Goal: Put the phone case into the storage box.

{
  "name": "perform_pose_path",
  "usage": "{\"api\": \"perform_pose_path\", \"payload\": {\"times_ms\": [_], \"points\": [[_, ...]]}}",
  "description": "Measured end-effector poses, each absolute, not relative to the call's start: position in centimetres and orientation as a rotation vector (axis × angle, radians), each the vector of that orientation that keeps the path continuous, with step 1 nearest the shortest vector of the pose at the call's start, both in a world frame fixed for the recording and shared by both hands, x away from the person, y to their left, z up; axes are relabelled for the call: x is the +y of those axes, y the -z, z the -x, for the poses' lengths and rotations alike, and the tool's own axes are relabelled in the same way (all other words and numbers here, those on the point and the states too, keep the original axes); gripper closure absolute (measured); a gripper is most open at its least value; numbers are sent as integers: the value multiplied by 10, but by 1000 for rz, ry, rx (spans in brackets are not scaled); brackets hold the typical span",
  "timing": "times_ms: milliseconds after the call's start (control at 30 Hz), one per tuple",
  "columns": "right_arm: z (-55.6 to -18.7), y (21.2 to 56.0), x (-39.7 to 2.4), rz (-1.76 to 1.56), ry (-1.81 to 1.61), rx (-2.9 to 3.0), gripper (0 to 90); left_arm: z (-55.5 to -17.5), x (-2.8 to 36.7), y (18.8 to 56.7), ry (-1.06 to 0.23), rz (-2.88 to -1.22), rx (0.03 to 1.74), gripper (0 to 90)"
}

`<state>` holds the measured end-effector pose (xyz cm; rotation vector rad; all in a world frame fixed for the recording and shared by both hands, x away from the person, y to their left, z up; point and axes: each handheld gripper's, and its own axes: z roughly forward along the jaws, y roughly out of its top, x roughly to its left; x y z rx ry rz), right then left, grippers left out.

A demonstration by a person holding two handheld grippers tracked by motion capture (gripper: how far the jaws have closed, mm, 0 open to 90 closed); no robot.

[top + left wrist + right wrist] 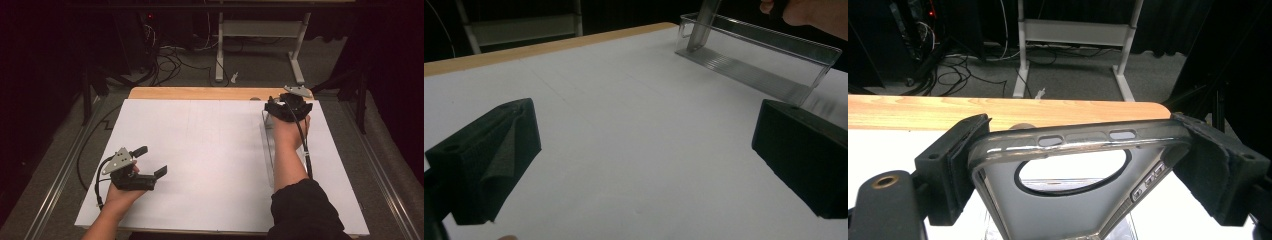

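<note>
Right gripper [1083,165]: jaws are clamped across the clear phone case [1073,195], held upright for lowering.
Phone case: stands in the clear bin [769,60], far right of the table [210,150].
Left gripper [150,161]: jaws are spread wide, empty, parked.

Two grippers are at the table: the left gripper [150,162] near the left edge, the right gripper [280,107] far right. One clear phone case [1073,175] sits between that gripper's pads, one clear tray [769,60] lies on the right, and one white sheet [200,150] covers one wooden table [200,93].
</note>
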<state>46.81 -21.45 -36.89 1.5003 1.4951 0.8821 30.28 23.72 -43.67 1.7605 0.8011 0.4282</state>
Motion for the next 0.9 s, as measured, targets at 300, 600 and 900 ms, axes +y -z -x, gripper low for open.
{"api": "perform_pose_path", "payload": {"times_ms": [300,600,900], "points": [[-472,371,-214,-1505,-861,1495,133,-303,237,437,-425,-1764,798,6],[-479,370,-212,-1511,-853,1495,134,-303,238,437,-424,-1758,800,5],[-484,370,-211,-1509,-852,1486,133,-303,239,437,-421,-1759,801,6]]}}
